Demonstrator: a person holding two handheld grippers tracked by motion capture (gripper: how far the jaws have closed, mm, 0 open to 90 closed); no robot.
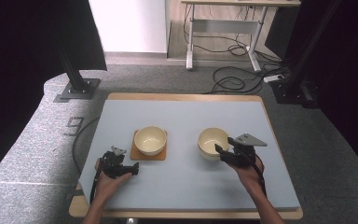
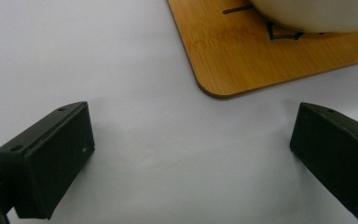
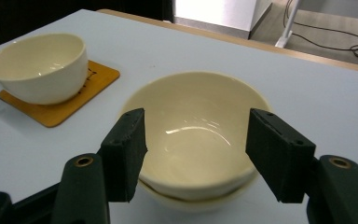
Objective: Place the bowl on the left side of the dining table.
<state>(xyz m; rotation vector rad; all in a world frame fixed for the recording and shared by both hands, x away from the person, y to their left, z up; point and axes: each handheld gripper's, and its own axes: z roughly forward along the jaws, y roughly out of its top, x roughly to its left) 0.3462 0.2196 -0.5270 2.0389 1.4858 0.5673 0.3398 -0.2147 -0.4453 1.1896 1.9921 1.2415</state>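
Two cream bowls sit nested one inside the other on the pale blue mat, right of centre. My right gripper is open, its jaws spread just over the stack's near rim with neither pad pressing on it. Another cream bowl stands on a square wooden coaster left of centre. Low over the mat my left gripper is open and holds nothing, just short of the coaster's near corner.
The mat covers a wooden table. Behind it on the carpet are two black posts on base plates, a white desk frame and loose cables.
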